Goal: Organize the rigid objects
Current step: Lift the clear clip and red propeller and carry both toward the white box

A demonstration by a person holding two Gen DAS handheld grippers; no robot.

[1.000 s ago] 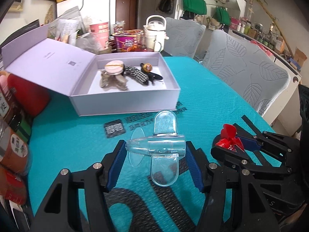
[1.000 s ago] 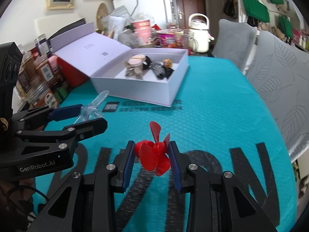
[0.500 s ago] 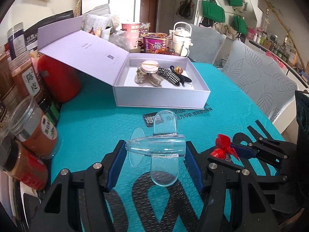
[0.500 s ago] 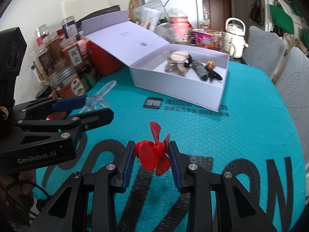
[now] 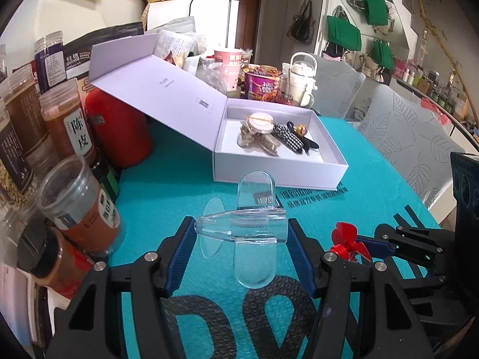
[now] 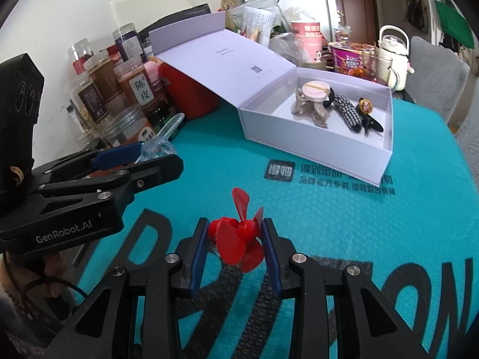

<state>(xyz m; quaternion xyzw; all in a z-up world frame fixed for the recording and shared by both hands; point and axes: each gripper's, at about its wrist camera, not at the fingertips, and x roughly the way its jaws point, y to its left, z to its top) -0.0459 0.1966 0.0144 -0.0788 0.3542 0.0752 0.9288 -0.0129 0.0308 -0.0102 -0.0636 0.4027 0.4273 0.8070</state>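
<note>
While left gripper point(image 5: 241, 236) clamps clear plane point(image 5: 245, 227) (fuselage crosswise, nose left), right gripper point(image 6: 236, 240) grips red propeller point(image 6: 239, 236).

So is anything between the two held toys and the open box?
Nothing visible. The clear plane in the left gripper and the red propeller in the right gripper face bare teal mat up to the box.

Even, bright indoor light, no hard shadows. Soft shadow under the raised lid of the white box point(image 5: 278, 176). Faint glare on the clear plastic piece point(image 5: 242, 229) near that box; pale highlights on the jar lids point(image 6: 125, 28) left of it. Strong fisheye bend, black corners. Both views sharp, slight softness behind the box.
</note>
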